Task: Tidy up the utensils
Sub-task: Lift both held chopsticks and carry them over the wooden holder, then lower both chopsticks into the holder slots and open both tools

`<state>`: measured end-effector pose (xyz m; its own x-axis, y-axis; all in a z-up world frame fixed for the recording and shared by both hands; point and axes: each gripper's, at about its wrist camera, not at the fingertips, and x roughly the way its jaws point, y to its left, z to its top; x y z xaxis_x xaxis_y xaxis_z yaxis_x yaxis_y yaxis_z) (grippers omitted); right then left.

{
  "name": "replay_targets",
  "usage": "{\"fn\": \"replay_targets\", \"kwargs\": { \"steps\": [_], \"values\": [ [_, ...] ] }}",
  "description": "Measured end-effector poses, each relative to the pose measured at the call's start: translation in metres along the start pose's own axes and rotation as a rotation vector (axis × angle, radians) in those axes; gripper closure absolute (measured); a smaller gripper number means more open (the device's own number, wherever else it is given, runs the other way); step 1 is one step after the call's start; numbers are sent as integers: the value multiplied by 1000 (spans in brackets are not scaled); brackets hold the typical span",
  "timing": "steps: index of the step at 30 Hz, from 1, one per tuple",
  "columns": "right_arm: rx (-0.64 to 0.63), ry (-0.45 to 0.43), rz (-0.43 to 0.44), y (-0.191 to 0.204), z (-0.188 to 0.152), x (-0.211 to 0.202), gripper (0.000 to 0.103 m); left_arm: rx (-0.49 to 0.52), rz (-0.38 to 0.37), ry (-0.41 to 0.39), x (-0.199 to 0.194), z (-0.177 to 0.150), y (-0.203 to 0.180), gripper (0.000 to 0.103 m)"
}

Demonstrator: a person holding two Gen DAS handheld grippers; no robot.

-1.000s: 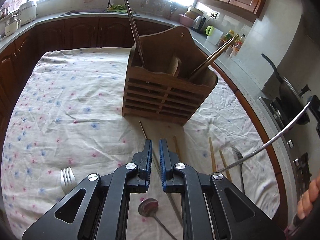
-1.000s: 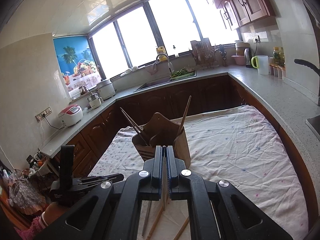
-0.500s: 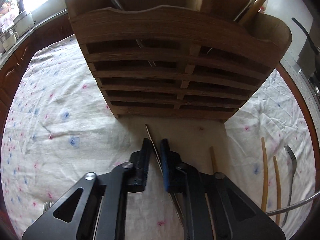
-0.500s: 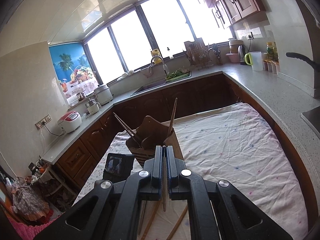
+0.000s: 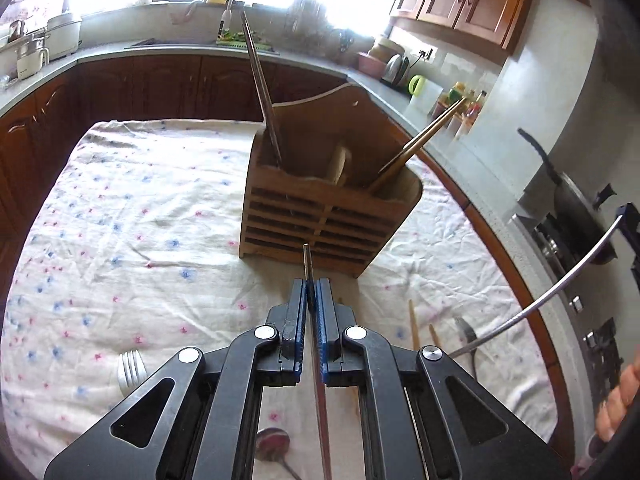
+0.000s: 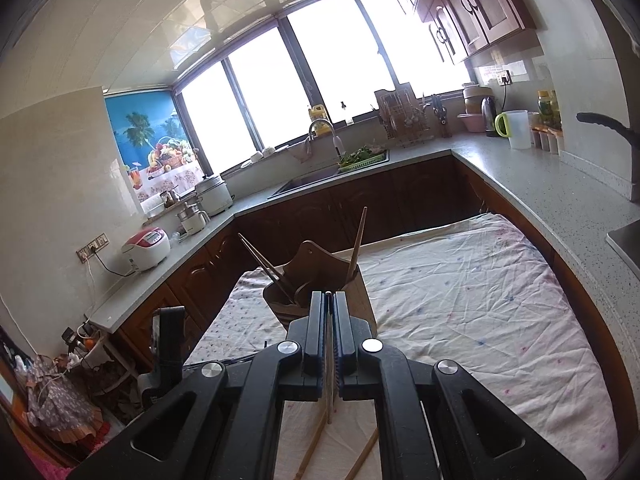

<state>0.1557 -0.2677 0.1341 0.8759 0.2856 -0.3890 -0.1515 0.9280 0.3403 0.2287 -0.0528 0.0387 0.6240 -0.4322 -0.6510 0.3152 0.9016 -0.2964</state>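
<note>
A thin metal chopstick (image 5: 307,260) sits clamped between the pads of my left gripper (image 5: 311,286), low in the centre of the frame, its tip poking toward the wooden utensil holder (image 5: 332,204) just above on the flowered cloth (image 5: 132,216). My right gripper (image 6: 329,300) is clamped on a slim metal utensil (image 6: 330,380) whose type I cannot tell. Two forks (image 5: 130,366) and wooden chopsticks (image 5: 413,322) lie on the cloth at lower left and lower right.

One wooden utensil holder (image 5: 328,204) stands ahead of the jaws, with two dark chopsticks (image 5: 260,88) and two wooden chopsticks (image 5: 424,136) in it. Two forks lie flanking the jaws, left (image 5: 130,368) and right (image 5: 466,330); one spoon (image 5: 272,446) lies beneath them.
</note>
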Motion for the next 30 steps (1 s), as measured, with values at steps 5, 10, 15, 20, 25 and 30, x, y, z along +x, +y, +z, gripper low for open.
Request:
{"fn": "replay_targets", "kwargs": {
  "steps": [5,10,15,20,25,30],
  "values": [
    [-21,-13,13,11,5,0,99,2,-25,-86,-42,16,8,99],
    [-38,-23,20,18,10,2,99,-2,-39,-145,-62,25,5,99],
    [-45,-31,20,20,14,6,99,-9,-40,-189,-72,33,7,99],
    [-43,-49,18,18,21,13,99,-14,-41,-240,-83,46,8,99],
    [-44,-89,11,17,40,21,99,-8,-30,-320,-96,73,6,99],
    [-43,-139,1,16,65,33,99,9,0,-413,-105,108,5,99]
  ]
}}
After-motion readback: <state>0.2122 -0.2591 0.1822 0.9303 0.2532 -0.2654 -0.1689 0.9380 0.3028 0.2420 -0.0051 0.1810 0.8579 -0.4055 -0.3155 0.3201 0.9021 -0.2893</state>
